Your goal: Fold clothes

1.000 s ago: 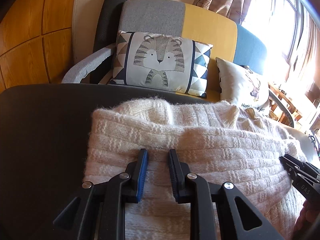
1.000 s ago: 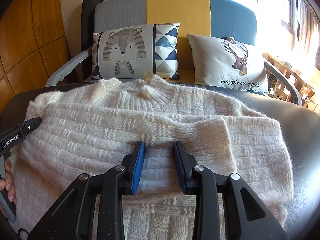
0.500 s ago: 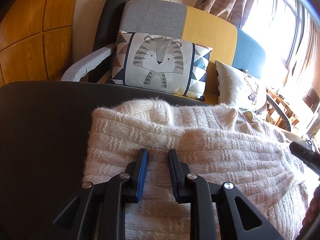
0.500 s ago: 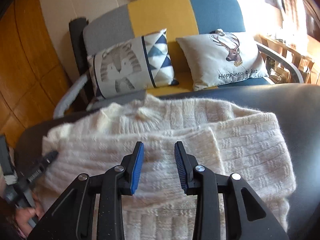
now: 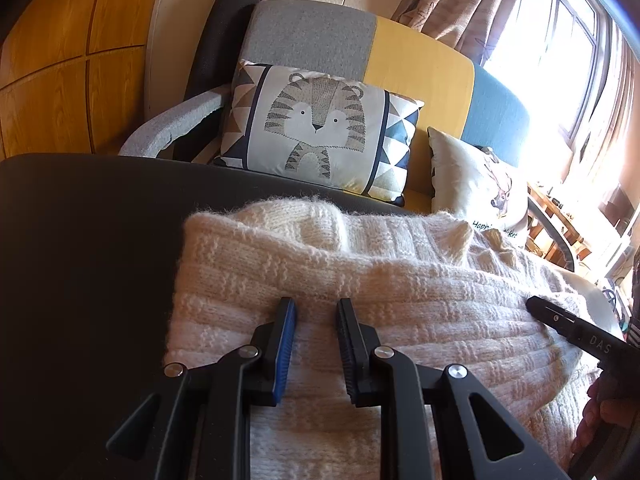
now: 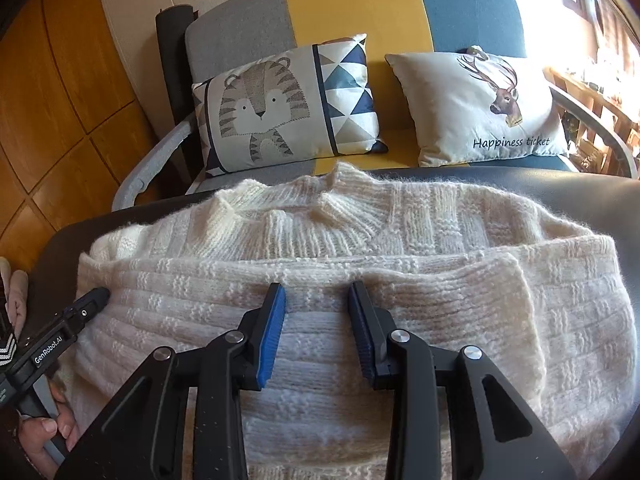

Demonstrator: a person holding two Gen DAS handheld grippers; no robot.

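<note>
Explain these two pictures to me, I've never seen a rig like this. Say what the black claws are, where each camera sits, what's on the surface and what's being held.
There is no robot here. A person holds a handheld two-finger gripper in each hand, and each carries a wide-angle camera looking forward along its fingers. One picture is from the left gripper, the other from the right gripper; each also catches the other gripper at its edge. A cream knitted sweater lies on a dark table, partly folded, collar towards the sofa and its tiger cushion. Both grippers hover over the knit with jaws apart and nothing pinched between them.
</note>
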